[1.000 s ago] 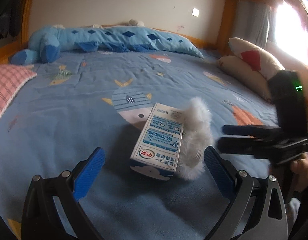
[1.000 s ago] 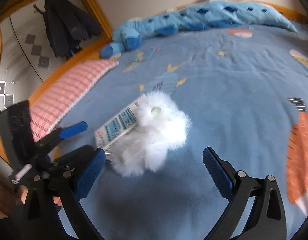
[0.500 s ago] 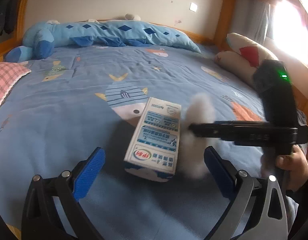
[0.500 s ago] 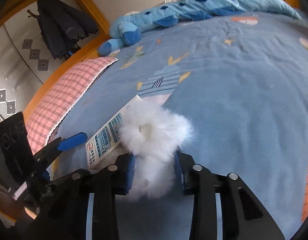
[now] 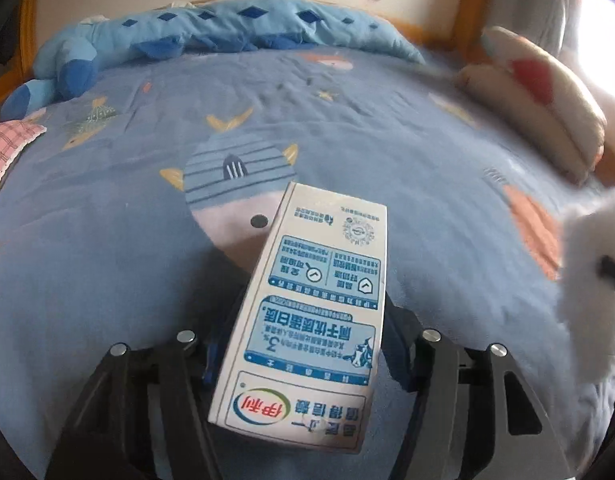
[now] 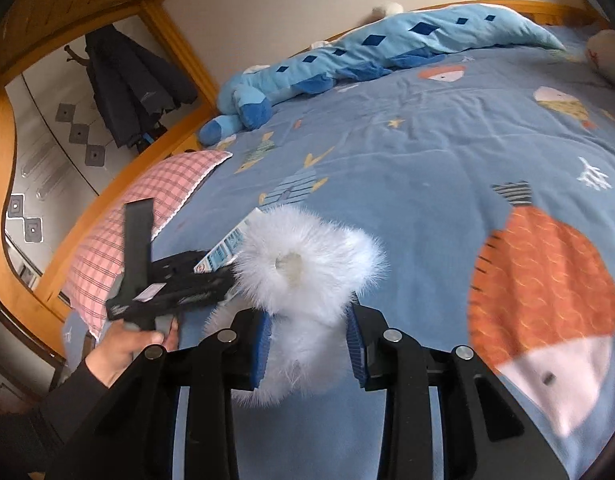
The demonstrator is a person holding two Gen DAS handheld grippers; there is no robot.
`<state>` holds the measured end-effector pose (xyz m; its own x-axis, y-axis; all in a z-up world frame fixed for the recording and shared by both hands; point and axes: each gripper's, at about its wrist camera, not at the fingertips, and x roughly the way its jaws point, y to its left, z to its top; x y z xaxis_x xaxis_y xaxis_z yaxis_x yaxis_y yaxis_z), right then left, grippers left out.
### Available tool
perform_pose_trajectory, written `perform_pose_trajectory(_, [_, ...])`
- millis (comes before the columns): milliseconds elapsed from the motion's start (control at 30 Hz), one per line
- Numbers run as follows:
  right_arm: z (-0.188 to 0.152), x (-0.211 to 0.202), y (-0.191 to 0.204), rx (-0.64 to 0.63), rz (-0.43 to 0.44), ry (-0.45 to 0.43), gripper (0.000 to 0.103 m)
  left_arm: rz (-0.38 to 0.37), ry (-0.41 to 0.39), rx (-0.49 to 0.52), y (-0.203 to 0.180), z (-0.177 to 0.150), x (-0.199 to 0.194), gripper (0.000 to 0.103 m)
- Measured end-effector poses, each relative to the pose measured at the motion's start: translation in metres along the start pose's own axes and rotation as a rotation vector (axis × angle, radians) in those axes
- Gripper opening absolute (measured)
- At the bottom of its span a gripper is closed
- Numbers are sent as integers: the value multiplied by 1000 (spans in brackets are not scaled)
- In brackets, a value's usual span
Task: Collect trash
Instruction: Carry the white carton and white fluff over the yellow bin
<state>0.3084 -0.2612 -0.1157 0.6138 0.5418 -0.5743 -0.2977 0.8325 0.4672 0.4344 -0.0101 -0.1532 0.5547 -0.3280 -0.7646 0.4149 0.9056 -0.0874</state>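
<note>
A white and blue milk carton (image 5: pixel 319 300) lies flat on the blue bed cover (image 5: pixel 107 260). My left gripper (image 5: pixel 305 352) straddles its near end, jaws closing, and both pads are against the carton's sides. In the right wrist view the left gripper (image 6: pixel 175 276) shows as a black tool in a person's hand (image 6: pixel 127 344), with the carton's end (image 6: pixel 227 248) sticking out of it. My right gripper (image 6: pixel 307 344) is shut on a white fluffy ball (image 6: pixel 303 256), lifted off the cover. The same fluffy ball (image 5: pixel 587 280) sits at the left wrist view's right edge.
A long blue plush toy (image 5: pixel 227 28) lies along the far wall. A pink checked pillow (image 6: pixel 147 208) is at the left bed edge beside the wooden bed frame (image 6: pixel 87 208). A cream and red cushion (image 5: pixel 547 96) sits at the right side.
My left gripper moved forward over the carton and narrowed its jaws around it. My right gripper shut on the fluffy ball and carried it away to the carton's right.
</note>
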Motion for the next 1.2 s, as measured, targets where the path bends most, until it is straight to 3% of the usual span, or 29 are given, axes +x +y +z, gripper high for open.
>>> perform_pose_trajectory(200, [-18,-28,-4,33,-4,-20,32,-24,-16,46,-20,-12,-20,60])
perform_pose_trajectory(467, [-52,-89,14,29,10,-54,32,-89,-74,154,-102,-54,-93,60])
perform_pose_trajectory(767, [-116,-200,26,52,-55,-111,32,-233,-125,210,-204,-94,-169,60])
perform_pose_trajectory(1000, [-174,-308,24,89,-166,-235,32,-379,-154,300,-298,-130,-211,60])
perform_pose_trajectory(1200, [-231,-385,18,146,-263,-318,32,-508,-134,381,-371,-161,-233,60])
